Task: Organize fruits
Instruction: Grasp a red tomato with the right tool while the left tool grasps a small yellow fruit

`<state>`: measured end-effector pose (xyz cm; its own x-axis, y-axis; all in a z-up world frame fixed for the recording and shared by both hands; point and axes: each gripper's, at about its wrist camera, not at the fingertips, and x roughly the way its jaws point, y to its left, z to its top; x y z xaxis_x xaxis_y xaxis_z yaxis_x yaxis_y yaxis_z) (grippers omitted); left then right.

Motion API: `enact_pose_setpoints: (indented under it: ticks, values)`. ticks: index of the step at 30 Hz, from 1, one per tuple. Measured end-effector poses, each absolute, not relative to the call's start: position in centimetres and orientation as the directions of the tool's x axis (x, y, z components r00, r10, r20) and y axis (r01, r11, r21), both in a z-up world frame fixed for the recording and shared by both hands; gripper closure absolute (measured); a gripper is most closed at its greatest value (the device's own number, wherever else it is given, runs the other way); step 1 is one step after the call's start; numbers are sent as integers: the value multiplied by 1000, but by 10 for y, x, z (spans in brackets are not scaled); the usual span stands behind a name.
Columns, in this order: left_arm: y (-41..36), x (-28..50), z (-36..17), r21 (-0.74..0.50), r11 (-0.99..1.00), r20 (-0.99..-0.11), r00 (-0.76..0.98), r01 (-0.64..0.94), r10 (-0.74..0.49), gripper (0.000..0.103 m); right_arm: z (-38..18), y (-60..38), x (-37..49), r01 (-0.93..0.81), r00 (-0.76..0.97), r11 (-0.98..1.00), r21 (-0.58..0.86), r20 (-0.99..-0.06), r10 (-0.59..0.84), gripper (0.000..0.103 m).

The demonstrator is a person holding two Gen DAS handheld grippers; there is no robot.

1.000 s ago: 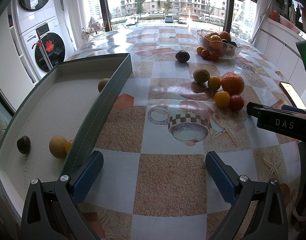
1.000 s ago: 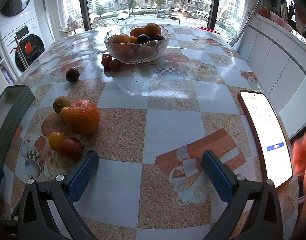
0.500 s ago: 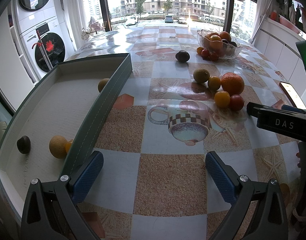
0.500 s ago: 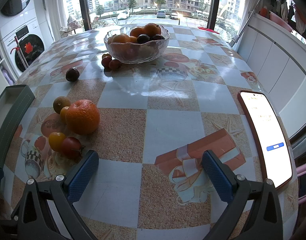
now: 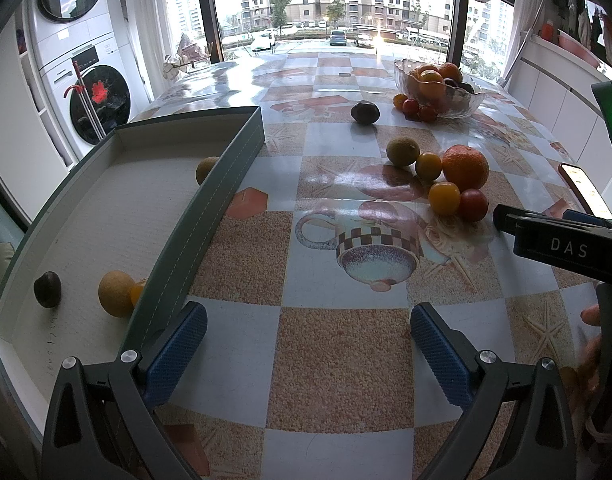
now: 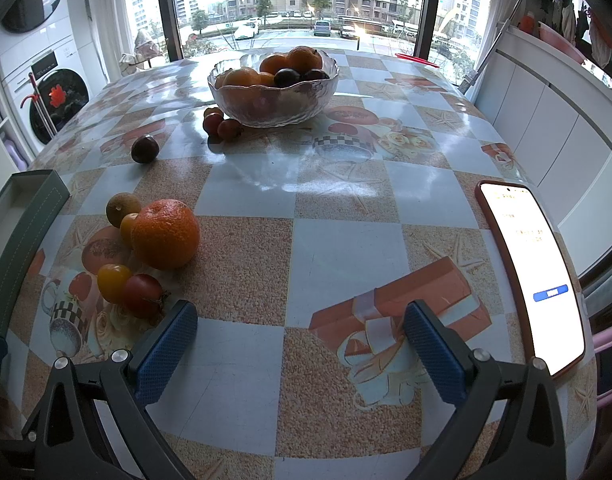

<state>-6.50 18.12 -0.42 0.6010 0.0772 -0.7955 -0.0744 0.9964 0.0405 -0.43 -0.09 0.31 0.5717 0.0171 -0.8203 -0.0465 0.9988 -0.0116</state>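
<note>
The left gripper [image 5: 307, 340] sits at the bottom of the left wrist view with its blue pads spread wide and nothing between them; its left pad lies just beside the wall of the grey tray [image 5: 210, 200], though contact cannot be confirmed. The right gripper [image 6: 302, 340] is likewise wide open and empty, low over the patterned table [image 6: 345, 208].

The right gripper's body at the right edge of the left wrist view bears the white letters "DAS". The lit phone [image 6: 533, 268] at the right of the right wrist view shows text too small to read.

Loose fruit clusters left of centre: a large orange [image 6: 165, 233], a yellow tomato [image 6: 113, 282] and a red tomato [image 6: 143, 295]. A glass bowl [image 6: 274, 108] of fruit stands at upper centre.

Compared with half a second ago, nothing visible has shifted.
</note>
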Motion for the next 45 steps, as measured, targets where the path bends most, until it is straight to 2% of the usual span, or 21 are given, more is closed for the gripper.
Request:
enact_pose_setpoints:
  ticks: [4, 9, 16, 17, 18, 19, 22, 23, 24, 26, 31, 39, 44, 45]
  values:
    - [181, -65, -4, 41, 996, -796, 601, -74, 77, 1, 7, -8, -2, -107, 503, 994, 4, -863, 57, 0]
    - [181, -65, -4, 41, 996, -796, 601, -74, 77, 1, 29, -27, -30, -150, 523, 984, 98, -837, 163, 0]
    - [182, -74, -2, 23, 998, -816, 575, -55, 50, 1, 24, 11, -25, -247, 476, 962, 118, -850, 226, 2]
    - [182, -77, -1, 24, 999, -818, 574, -49, 48, 1, 21, 17, -22, -255, 472, 960, 116, -852, 228, 5]
    - [181, -81, 0, 27, 999, -818, 573, -36, 43, 1, 17, 24, -18, -265, 464, 957, 118, -854, 234, 13]
    - [181, -85, 1, 32, 999, -817, 575, -26, 41, 1, 15, 27, -16, -272, 455, 954, 123, -858, 240, 15]
    - [183, -90, 6, 38, 999, -810, 585, -17, 41, 1, 12, 43, -8, -307, 479, 949, 65, -851, 213, 31]
    - [184, -90, 8, 33, 999, -809, 587, -16, 36, 2, 11, 46, -6, -317, 481, 947, 59, -850, 214, 41]
    - [185, -89, 10, 24, 1000, -806, 591, -15, 28, 12, 11, 49, -4, -328, 488, 944, 47, -847, 211, 56]
    - [185, -84, 14, 16, 1000, -811, 585, -11, 19, 16, 12, 50, -3, -355, 480, 932, 68, -843, 244, 78]
    - [174, -65, 21, 4, 1000, -810, 587, 7, -1, 16, 19, 23, -9, -330, 471, 931, 160, -826, 309, 78]
    - [132, -12, 20, -22, 998, -822, 568, 57, -51, 16, 24, -35, -47, -254, 476, 942, 218, -820, 318, 78]
    - [116, 7, 12, -2, 999, -833, 553, 35, -21, 16, 24, -51, -62, -229, 480, 942, 245, -814, 328, 78]
    - [116, 10, 10, -4, 1000, -837, 547, 25, -17, 20, 24, -54, -65, -226, 480, 941, 252, -812, 333, 78]
